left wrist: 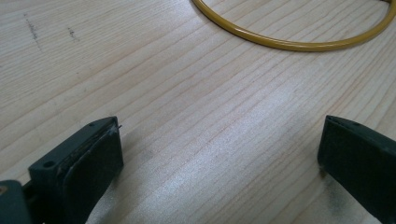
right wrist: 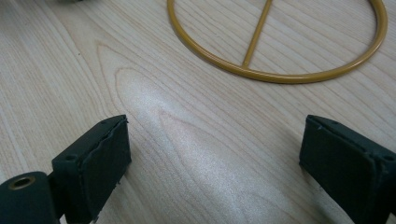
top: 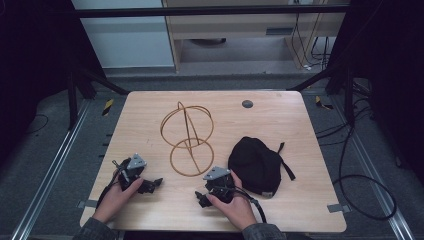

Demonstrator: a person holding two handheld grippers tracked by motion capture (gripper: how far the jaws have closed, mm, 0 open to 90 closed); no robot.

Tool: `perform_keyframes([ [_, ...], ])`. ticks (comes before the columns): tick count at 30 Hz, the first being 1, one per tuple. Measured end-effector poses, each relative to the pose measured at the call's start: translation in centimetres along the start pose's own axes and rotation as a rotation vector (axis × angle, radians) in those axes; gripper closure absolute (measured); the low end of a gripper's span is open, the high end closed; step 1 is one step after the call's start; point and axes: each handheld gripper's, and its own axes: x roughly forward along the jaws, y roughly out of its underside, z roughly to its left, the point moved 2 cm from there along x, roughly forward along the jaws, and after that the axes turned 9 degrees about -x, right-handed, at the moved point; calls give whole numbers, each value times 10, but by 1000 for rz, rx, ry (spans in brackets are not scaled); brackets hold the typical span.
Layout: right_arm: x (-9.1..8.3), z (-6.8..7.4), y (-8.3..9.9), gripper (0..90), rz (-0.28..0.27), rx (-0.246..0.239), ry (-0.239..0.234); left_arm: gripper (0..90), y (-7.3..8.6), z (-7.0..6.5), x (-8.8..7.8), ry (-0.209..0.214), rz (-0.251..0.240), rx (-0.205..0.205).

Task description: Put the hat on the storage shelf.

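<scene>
The left gripper (top: 152,184) rests low on the table (top: 280,115) near its front edge, jaws spread wide with bare wood between them. The right gripper (top: 201,198) lies beside it to the right, likewise gaping and holding nothing. Both point inward toward the stand (top: 187,137), a thin golden wire frame with a flat ring base and upright crossed hoops above. In the left gripper view the base ring (left wrist: 289,44) curves across the top, a little way ahead of the pads; in the right gripper view the ring (right wrist: 275,74) and its cross rod sit just ahead as well.

Just right of the right hand (top: 235,207) lies a black cap (top: 256,165), crown up, strap trailing toward the table's right side. It sits near the stand's base without touching it.

The cap looks soft and light; it should collapse under a pinch, so the brim or the stiffer front edge would likely give the surest hold, and a second hold at the back would keep it open. The stand looks stiff but light and prone to tipping or sliding on the smooth wood. Steadying it at the base ring or low on the rod seems wiser than pushing on the hoops.
</scene>
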Motion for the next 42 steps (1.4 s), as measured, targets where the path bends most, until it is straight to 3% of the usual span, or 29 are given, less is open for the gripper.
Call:
perform_keyframes([
  [8,0,0,0,89,1,10,12,0,0,-1,0,-10,-1,-8],
  [11,-1,-1,0,128,-3,17,28,0,1,-1,-1,-15,-2,-11],
  [14,-9,1,-3,124,-14,2,47,0,1,-1,-1,-16,-2,-12],
  [19,-25,1,-8,112,-36,25,66,0,1,-2,-1,-18,-3,-15],
  [21,-41,2,-10,112,-58,10,110,0,1,-2,-1,-18,-3,-17],
  [26,-57,3,-15,112,-91,-13,150,0,1,-2,-1,-18,-3,-17],
  [29,-75,-1,-20,111,-121,-6,215,0,1,-2,-1,-20,-5,-21],
  [30,-85,-6,-22,109,-123,-7,259,0,1,-2,-1,-20,-5,-21],
  [32,-92,-11,-21,106,-102,-9,295,0,1,-3,-1,-20,-5,-22],
  [37,-114,-33,-6,105,-41,35,409,0,2,-3,-1,-21,-6,-24],
  [42,-131,-49,9,99,-42,107,436,0,2,-3,-1,-21,-5,-24],
])
